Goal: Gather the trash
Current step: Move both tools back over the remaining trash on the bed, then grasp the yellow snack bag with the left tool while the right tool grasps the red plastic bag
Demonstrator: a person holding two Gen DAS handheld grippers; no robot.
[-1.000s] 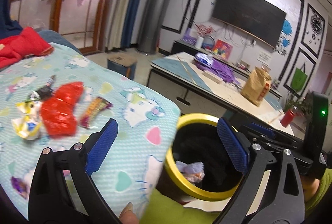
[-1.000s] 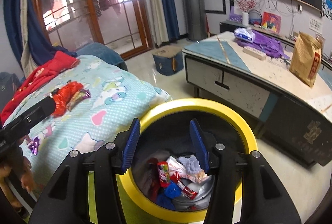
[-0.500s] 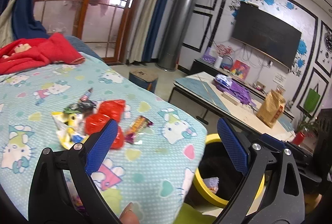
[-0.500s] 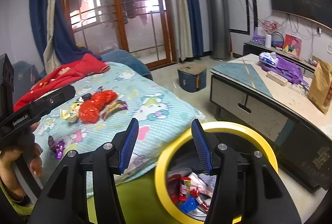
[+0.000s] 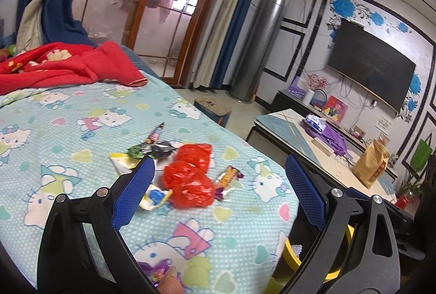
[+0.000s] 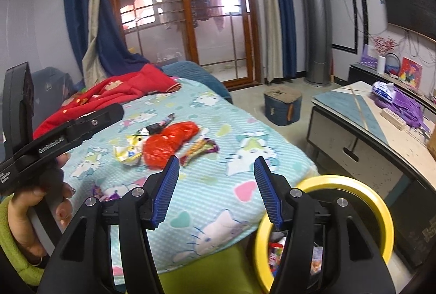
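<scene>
1. a bed sheet (image 5: 81,130) in pale teal with cartoon cats covers the bed; a red blanket (image 5: 62,67) lies bunched at its far end.
2. a low cabinet (image 6: 362,127) stands across the floor from the bed, with a purple bag (image 6: 400,106) on top.
3. a yellow-rimmed bin (image 6: 381,206) sits on the floor just beside the near corner of the bed, with wrappers inside it.
4. the left gripper (image 5: 218,185) is held above the sheet, jaws spread wide and empty; in the right wrist view a hand (image 6: 35,212) in a green sleeve holds it.
5. the right gripper (image 6: 216,185) hangs over the bed edge, jaws apart with nothing between them; they have just been opening.
6. a crumpled red plastic bag (image 5: 190,174) lies mid-sheet, the biggest piece of trash.
7. touching or just beside it: a yellow and white wrapper (image 6: 128,149), a dark wrapper (image 5: 155,148), an orange and purple candy wrapper (image 5: 227,179).
8. a small purple wrapper (image 5: 158,270) lies at the near edge of the sheet.
</scene>
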